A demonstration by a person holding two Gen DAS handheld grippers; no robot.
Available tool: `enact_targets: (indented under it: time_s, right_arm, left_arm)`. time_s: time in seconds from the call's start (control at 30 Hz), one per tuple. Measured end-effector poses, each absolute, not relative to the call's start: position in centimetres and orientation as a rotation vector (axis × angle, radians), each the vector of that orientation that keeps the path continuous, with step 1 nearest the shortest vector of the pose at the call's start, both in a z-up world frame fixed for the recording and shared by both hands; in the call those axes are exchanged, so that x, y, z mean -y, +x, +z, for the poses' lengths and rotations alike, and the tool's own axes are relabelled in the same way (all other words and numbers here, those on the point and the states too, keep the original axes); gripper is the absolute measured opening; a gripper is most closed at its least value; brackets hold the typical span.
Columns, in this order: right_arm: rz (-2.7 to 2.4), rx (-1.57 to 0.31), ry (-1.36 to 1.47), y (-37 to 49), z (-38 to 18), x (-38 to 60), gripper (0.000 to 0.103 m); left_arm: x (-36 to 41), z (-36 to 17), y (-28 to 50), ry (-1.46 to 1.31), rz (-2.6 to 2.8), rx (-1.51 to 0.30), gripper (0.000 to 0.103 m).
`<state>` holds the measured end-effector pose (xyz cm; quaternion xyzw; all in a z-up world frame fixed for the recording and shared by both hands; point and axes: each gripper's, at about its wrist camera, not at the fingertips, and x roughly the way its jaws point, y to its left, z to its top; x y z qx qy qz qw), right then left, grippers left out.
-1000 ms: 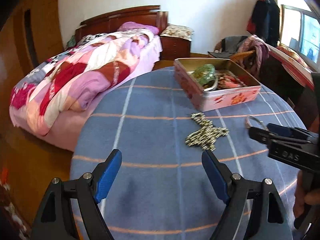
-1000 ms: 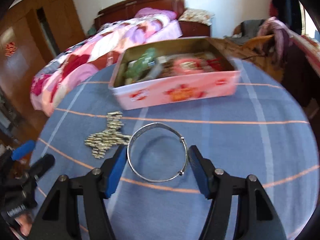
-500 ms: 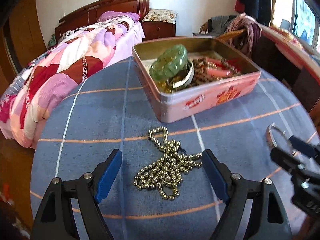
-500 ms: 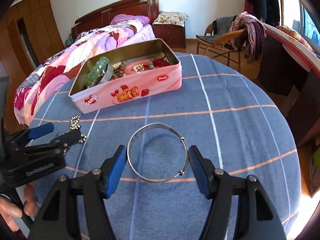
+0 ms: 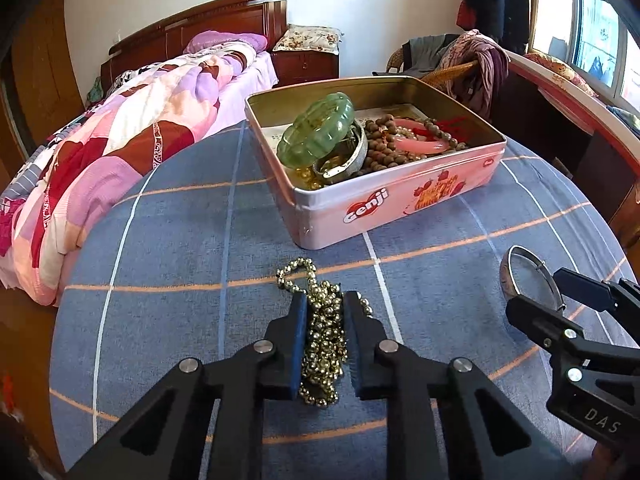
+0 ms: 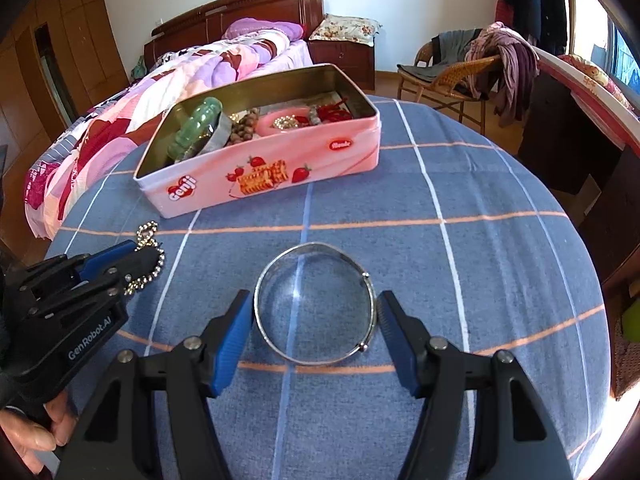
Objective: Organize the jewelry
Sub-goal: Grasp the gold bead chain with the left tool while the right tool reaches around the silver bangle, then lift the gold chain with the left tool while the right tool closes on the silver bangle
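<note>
A heap of gold bead necklace (image 5: 296,274) lies on the blue checked tablecloth (image 5: 180,240). My left gripper (image 5: 325,298) is closing on it, and its blue pads squeeze the beads from both sides. In the right wrist view the left gripper (image 6: 140,254) sits at the left with bead loops (image 6: 147,232) poking out. My right gripper (image 6: 314,298) is shut on a silver bangle (image 6: 316,245), a pad on each side. In the left wrist view the bangle (image 5: 505,276) stands tilted in the right gripper (image 5: 536,292). Behind both stands an open pink tin (image 5: 400,200).
The tin (image 6: 260,172) holds a green bangle (image 5: 320,128), brown beads, a pink bangle and red cord. The round table's edge curves close on the left and right. A bed (image 5: 120,128) lies beyond on the left, and a wicker chair with clothes (image 6: 460,68) stands at the back right.
My left gripper moved forward over the bead necklace and closed its jaws on it. The right gripper kept the bangle between its pads and barely shifted.
</note>
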<state>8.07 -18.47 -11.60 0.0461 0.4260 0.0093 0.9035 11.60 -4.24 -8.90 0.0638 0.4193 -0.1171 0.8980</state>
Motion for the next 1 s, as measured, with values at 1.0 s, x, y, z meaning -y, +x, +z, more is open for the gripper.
enact_targets:
  time_s: [1.0]
  right_arm:
    - [-0.021, -0.714, 0.141, 1.1, -6.6, 18.5, 0.066]
  left_arm:
    - [2.2, -4.7, 4.0, 0.000, -0.363, -0.773, 0.010]
